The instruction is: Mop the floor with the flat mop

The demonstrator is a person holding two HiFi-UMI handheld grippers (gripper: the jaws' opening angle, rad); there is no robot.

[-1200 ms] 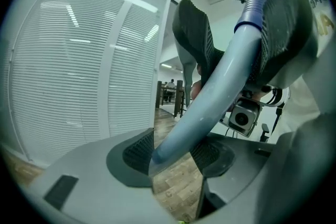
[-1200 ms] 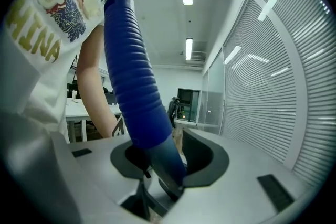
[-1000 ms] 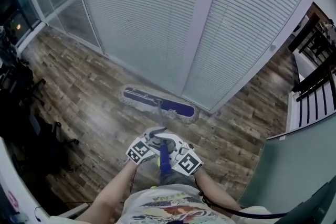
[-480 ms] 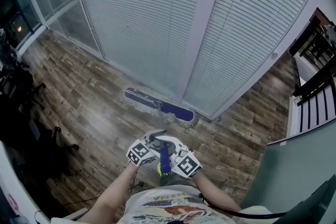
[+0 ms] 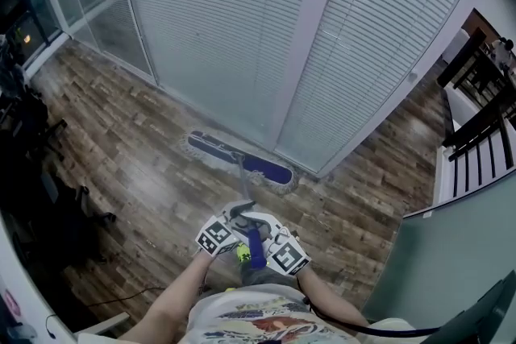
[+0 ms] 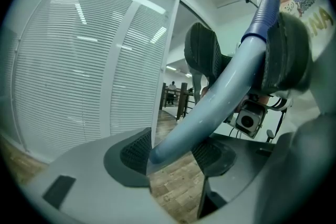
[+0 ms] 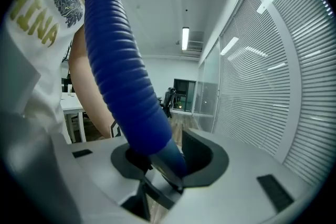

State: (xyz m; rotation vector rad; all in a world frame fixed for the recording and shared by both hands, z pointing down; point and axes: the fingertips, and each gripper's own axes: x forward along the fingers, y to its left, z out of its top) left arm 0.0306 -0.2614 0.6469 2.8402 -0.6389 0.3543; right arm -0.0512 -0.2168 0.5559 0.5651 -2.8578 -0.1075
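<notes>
Left gripper (image 6: pixel 173 157): jaws closed around the pale shaft (image 6: pixel 210 97) of the flat mop, both pads against it. The jaws have just been opening slightly, with the shaft between them. Right gripper (image 7: pixel 168 162): jaws clamped on the dark blue ribbed grip (image 7: pixel 123 76) at the upper end of the same handle. In the left gripper view the right gripper sits higher up the handle, so the left one is nearer the working end.

In the head view both grippers sit close to the person's body at 6 o'clock. From them the shaft runs toward 12 o'clock, down to the mop head (image 5: pixel 239 159). The head lies flat on the wood-plank floor (image 5: pixel 121 141), directly ahead of the grippers. Its long axis runs from about 10 o'clock to 4 o'clock, across the shaft. It lies just beside the foot of the blind-covered glass wall (image 5: pixel 226 28) and parallel to it.

With the wall at 12 o'clock, the next stroke probably runs back toward 6 o'clock or sideways along the wall.

No container shows in any view.
</notes>
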